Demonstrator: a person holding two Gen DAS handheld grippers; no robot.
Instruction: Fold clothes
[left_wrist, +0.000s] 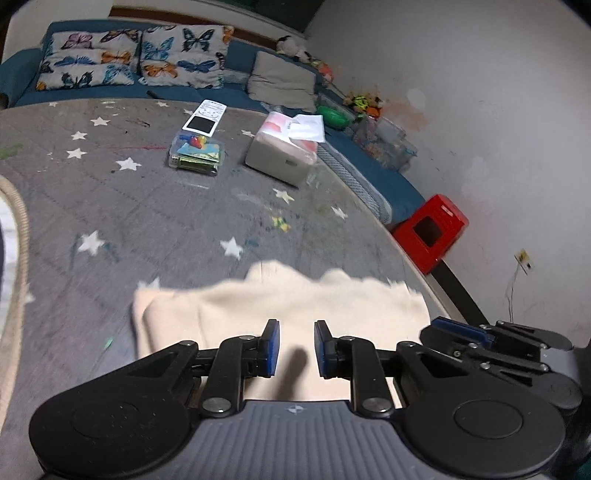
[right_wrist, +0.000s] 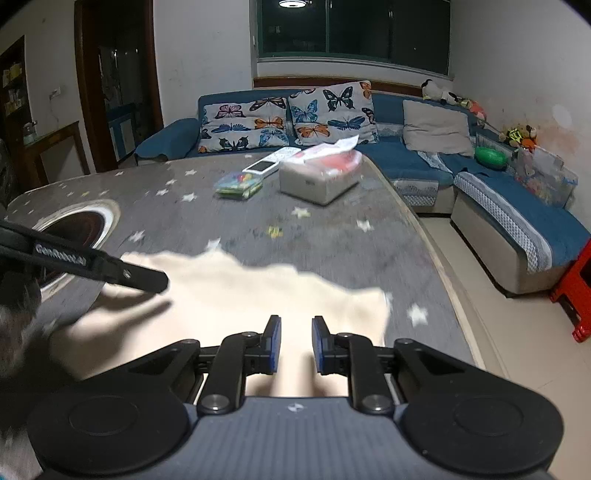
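Note:
A cream-coloured garment (left_wrist: 280, 306) lies flat on the grey star-patterned table cover (left_wrist: 147, 206), near the table's front right edge. My left gripper (left_wrist: 296, 349) hovers over its near part, jaws open with a narrow gap, nothing between them. My right gripper (right_wrist: 296, 345) is also open and empty above the garment (right_wrist: 236, 291). In the left wrist view the right gripper (left_wrist: 491, 343) shows at the garment's right edge. In the right wrist view the left gripper (right_wrist: 140, 277) reaches in from the left over the garment's left part.
At the far side of the table sit a tissue box (left_wrist: 282, 151), a clear plastic box of coloured items (left_wrist: 197, 151) and a white remote (left_wrist: 205, 118). A blue sofa with butterfly cushions (right_wrist: 295, 114) wraps the back and right. A red stool (left_wrist: 430, 230) stands by the wall.

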